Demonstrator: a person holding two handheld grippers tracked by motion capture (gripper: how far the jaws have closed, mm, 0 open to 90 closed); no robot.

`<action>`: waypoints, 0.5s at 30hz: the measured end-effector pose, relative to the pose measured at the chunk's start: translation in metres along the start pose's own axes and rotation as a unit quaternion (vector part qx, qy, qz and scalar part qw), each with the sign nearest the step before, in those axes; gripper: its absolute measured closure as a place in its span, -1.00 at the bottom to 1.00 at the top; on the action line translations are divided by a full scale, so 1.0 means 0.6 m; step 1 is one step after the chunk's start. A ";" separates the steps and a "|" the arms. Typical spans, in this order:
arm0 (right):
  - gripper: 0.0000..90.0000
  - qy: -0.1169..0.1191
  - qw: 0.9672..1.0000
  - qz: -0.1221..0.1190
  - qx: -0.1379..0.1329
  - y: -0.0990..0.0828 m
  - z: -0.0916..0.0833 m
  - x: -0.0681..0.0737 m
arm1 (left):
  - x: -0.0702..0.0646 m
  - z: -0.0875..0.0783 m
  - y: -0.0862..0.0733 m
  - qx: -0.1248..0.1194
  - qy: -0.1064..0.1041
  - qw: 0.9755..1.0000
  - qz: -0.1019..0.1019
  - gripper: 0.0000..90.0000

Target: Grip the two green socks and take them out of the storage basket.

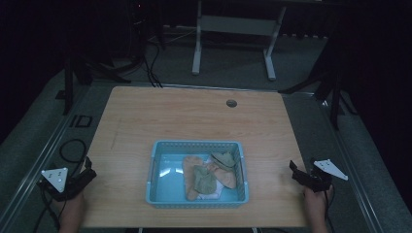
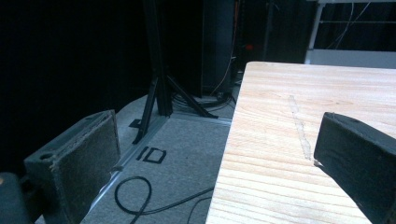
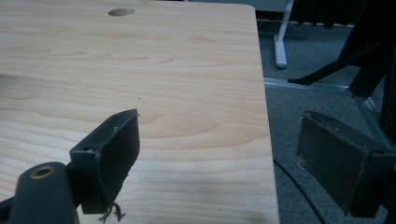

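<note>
The wooden surface (image 1: 194, 116) lies wide and bare around the blue basket (image 1: 154, 165), where crumpled cloths (image 1: 209, 175) sit at its right. My left gripper (image 1: 82, 177) and right gripper (image 1: 300, 175) wait at the side edges, fingers wide, empty. Nothing started; next, I reach inward over the rim.

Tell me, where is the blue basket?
In the high view, the blue basket sits on the table near its front edge, about midway between the left gripper and the right gripper.
</note>
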State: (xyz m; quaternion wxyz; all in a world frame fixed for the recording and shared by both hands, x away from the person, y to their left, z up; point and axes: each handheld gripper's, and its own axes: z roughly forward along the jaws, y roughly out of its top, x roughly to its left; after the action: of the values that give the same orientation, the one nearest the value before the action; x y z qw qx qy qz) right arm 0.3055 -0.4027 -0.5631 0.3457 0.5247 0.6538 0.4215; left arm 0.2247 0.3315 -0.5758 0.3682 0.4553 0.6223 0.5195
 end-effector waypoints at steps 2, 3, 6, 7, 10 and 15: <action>-0.70 0.006 1.000 0.002 0.002 0.000 0.000 -0.001 | 0.001 0.001 0.000 0.001 -0.003 1.000 -0.002 -0.99; -0.70 0.009 1.000 0.006 0.006 0.000 0.001 -0.002 | 0.001 0.001 0.000 0.001 -0.004 1.000 -0.003 -0.99; -0.71 0.045 0.999 0.019 0.023 0.001 0.004 -0.009 | 0.002 0.001 0.001 0.002 -0.007 1.000 -0.005 -0.99; -0.71 0.061 0.997 0.021 0.032 0.001 0.004 -0.011 | 0.002 0.002 0.001 0.004 -0.009 1.000 -0.005 -0.99; -0.71 0.105 0.993 0.014 0.055 0.001 0.004 -0.014 | 0.002 0.001 0.001 0.003 -0.009 1.000 -0.005 -0.99; -0.70 0.165 0.980 -0.032 0.104 0.006 -0.002 -0.019 | 0.003 0.001 0.001 0.004 -0.013 1.000 -0.006 -0.99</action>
State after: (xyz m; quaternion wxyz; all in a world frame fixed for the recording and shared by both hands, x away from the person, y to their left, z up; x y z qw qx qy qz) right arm 0.3085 -0.4137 -0.5591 0.1895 0.4598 0.7588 0.4206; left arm 0.2247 0.3334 -0.5754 0.3774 0.4596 0.6224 0.5089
